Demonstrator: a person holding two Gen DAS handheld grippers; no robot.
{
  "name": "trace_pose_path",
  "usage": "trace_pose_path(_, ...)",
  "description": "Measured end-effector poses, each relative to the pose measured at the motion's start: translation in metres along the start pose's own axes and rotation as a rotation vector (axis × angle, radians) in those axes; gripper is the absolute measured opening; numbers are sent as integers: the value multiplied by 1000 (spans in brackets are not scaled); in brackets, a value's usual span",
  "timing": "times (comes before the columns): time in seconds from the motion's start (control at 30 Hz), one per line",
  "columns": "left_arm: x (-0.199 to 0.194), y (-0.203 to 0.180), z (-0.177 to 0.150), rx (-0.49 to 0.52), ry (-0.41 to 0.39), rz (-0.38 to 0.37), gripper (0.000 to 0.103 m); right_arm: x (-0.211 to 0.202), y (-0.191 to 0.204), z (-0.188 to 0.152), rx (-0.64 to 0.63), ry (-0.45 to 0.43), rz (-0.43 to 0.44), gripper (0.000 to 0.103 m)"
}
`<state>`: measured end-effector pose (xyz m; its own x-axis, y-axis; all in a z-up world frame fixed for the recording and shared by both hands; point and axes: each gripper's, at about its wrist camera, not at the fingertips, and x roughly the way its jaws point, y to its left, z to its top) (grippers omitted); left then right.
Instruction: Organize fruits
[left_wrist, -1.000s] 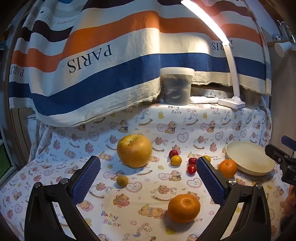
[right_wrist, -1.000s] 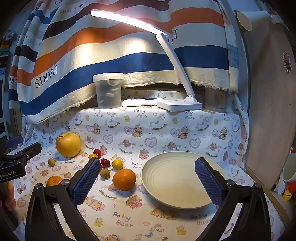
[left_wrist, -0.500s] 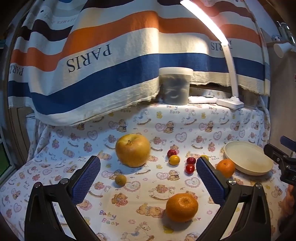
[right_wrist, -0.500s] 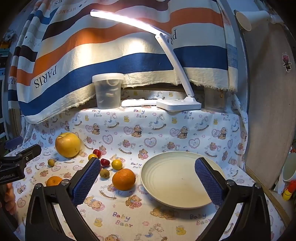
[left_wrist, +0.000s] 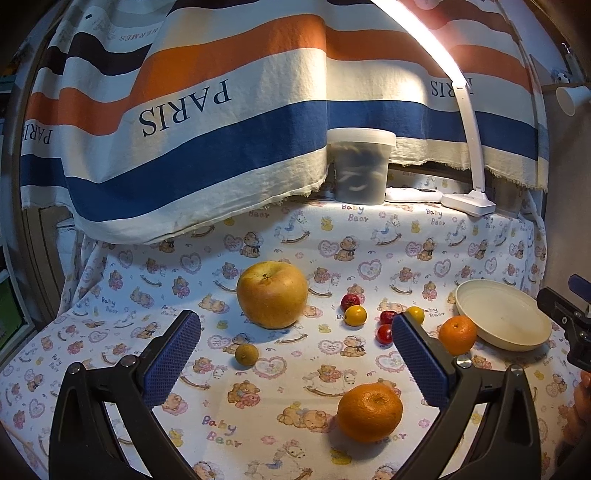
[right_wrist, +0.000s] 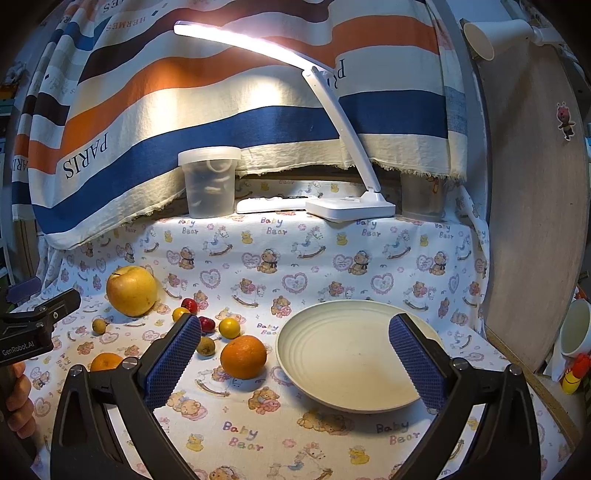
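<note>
With both grippers, left (left_wrist: 295, 354) and right (right_wrist: 294, 363), spread wide and empty, straddle near orange (left_wrist: 369, 412) squarely, then carry to plate (right_wrist: 332, 397).

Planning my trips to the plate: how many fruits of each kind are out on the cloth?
Apple: 1
Oranges: 2
Small red fruits: 3
Small yellow fruits: 2
Small brown fruits: 2
Total: 10
</note>
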<state>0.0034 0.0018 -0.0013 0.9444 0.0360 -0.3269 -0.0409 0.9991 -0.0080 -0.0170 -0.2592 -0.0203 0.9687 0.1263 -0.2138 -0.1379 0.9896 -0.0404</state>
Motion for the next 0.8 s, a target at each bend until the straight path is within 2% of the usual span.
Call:
trace_pose_path(0.23, -5, -5, 0, 21, -26, 0, 103, 0, 2, -1, -8, 4, 3, 102)
trace_pose_path(0.8, -6, -4, 0, 18, -25, 0, 103, 1, 0, -1, 0, 7, -6, 102)
